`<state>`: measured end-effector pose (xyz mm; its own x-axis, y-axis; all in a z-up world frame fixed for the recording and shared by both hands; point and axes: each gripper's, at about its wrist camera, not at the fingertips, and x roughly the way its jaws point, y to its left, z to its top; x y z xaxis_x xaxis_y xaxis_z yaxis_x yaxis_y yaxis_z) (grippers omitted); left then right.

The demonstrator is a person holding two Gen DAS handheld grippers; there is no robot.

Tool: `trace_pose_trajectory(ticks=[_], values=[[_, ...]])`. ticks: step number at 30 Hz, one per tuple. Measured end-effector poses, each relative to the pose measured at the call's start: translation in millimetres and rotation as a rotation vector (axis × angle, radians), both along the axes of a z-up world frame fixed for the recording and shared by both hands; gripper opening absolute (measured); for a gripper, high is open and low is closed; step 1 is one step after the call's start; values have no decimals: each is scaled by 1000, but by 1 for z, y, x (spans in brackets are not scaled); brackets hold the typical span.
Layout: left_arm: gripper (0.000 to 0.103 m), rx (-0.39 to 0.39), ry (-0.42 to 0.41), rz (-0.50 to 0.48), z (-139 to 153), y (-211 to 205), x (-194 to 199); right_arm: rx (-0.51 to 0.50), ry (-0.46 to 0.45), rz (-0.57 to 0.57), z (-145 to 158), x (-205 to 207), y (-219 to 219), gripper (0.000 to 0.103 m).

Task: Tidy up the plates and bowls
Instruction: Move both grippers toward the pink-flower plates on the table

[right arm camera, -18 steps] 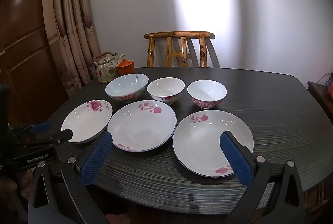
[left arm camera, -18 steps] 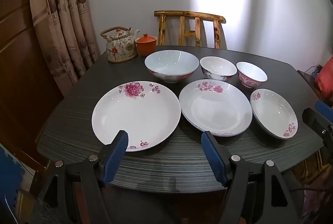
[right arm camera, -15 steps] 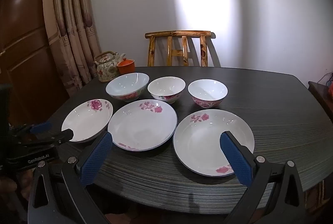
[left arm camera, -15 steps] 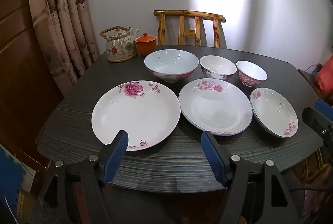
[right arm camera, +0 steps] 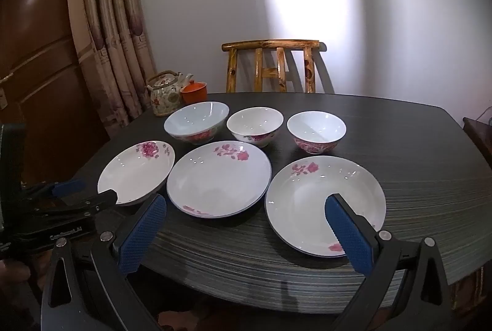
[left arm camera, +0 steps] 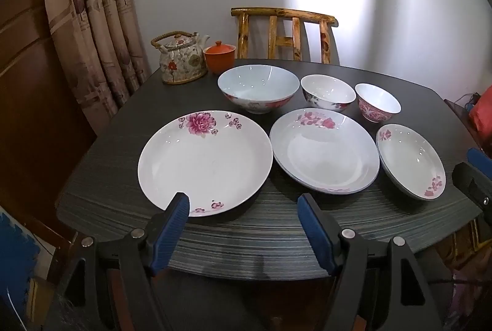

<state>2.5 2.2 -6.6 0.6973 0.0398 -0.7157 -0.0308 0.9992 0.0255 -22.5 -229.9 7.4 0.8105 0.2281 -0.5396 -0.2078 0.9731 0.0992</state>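
Three flowered white plates lie in a front row on the dark table (left arm camera: 276,235): a large one (left arm camera: 204,162), a middle one (left arm camera: 326,151) and a deeper one (left arm camera: 412,160). Behind them stand a big bowl (left arm camera: 258,88), a medium bowl (left arm camera: 327,92) and a small pink bowl (left arm camera: 377,102). My left gripper (left arm camera: 243,202) hangs open over the near table edge, in front of the large plate. My right gripper (right arm camera: 246,202) is open too, its right finger over the deeper plate (right arm camera: 324,202). Neither holds anything.
A patterned teapot (left arm camera: 181,62) and an orange lidded cup (left arm camera: 219,57) sit at the table's back left. A wooden chair (left arm camera: 284,34) stands behind the table, curtains (left arm camera: 92,23) to the left. The table's right half (right arm camera: 415,152) is bare.
Both views have drifted only slightly. No dish has moved and both grippers stay open.
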Motion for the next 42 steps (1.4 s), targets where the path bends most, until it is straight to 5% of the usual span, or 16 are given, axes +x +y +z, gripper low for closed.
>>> trace_pose_trajectory(ticks=[27,38,42], values=[[75,-24,133,154,-4,70,25,96,180,345,14,52,54,102],[75,-76,184,232,-20,107,45,105,287,449,6,108,97,74],[75,-85,209,251,-28,115,47,30,306,512,-1,130,126,42]])
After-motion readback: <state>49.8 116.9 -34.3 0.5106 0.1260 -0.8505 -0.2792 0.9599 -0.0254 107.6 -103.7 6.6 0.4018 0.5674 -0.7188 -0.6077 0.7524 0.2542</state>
